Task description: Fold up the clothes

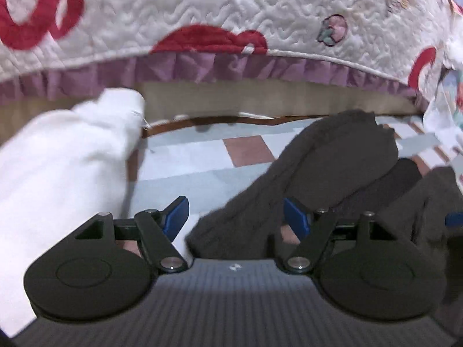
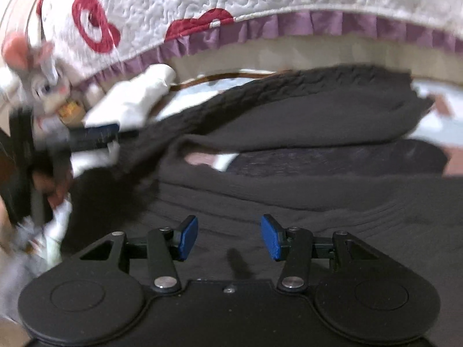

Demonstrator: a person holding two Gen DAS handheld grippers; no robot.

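The dark grey-brown knitted garment lies spread over a checked mat of pale blue and reddish-brown squares on the floor, in front of a bed. In the right wrist view its long axis runs roughly left to right, with a thick rolled edge slanting from lower left up to the right; in the left wrist view a long lobe of the same garment slants from between the fingers up toward the right.

The left hand-held gripper has its 2 blue pads set apart, and the garment's lower end lies between them. Its right pad is partly covered by cloth, so whether the pads press the cloth cannot be told. The right hand-held gripper is released, its 2 blue pads spread over the garment with nothing between them.

A white folded cloth lies to the left of the garment, near the mat's brown edge. Behind hangs a cream quilted bedspread with red shapes and a purple frill.

Both views are motion-blurred. At the left edge of the right wrist view a grey plush toy with pink ears is smeared and hard to make out, and the garment's near part is cut off by the gripper body.
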